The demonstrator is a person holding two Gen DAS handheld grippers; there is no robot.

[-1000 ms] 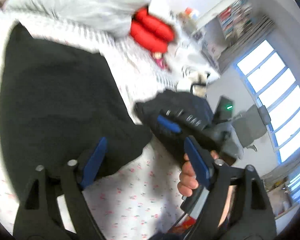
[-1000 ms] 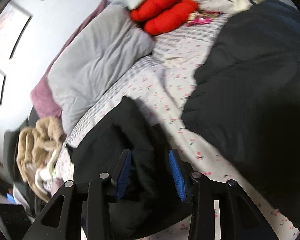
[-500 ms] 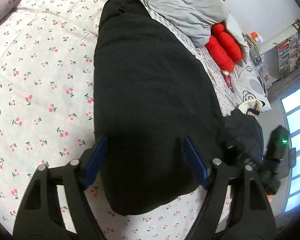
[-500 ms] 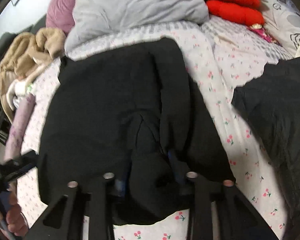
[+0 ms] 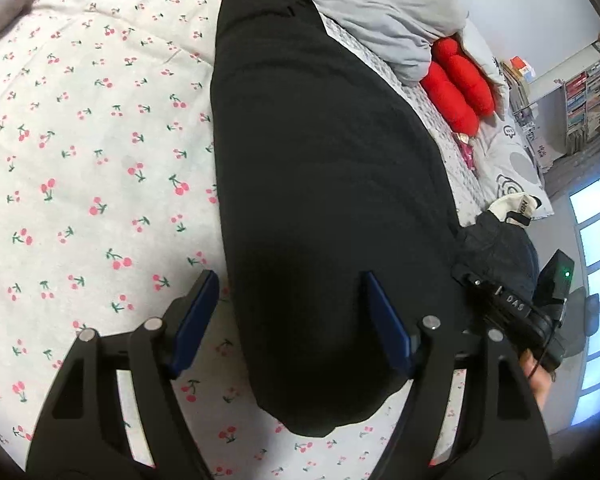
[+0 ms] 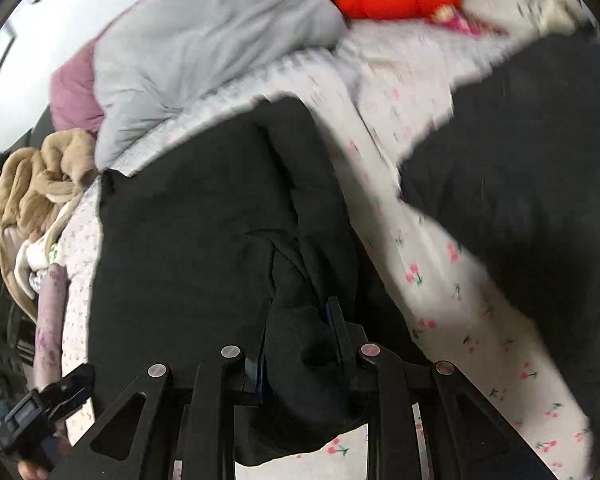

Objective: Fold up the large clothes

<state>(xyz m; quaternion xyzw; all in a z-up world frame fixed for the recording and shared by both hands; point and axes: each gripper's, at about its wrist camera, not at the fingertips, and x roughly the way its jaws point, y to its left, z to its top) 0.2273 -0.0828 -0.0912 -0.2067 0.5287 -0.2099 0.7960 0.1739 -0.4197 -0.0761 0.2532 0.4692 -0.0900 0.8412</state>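
A large black garment (image 5: 324,184) lies lengthwise on the cherry-print bed sheet (image 5: 80,152). My left gripper (image 5: 288,316) is open, its blue pads either side of the garment's near end, above it. My right gripper (image 6: 300,336) is shut on a bunched fold of the same black garment (image 6: 204,240) at its near edge. The right gripper's body shows at the right edge of the left wrist view (image 5: 512,312), at the garment's side.
A grey duvet (image 5: 384,8) and red cushions (image 5: 460,84) lie at the head of the bed. A second dark garment (image 6: 528,184) lies to the right. A beige blanket (image 6: 32,200) is heaped at the left edge. A window and shelves stand beyond.
The left gripper swung over the black garment and now straddles its near end. The right gripper closed on a fold of the garment and has shifted slightly; its view is blurred.
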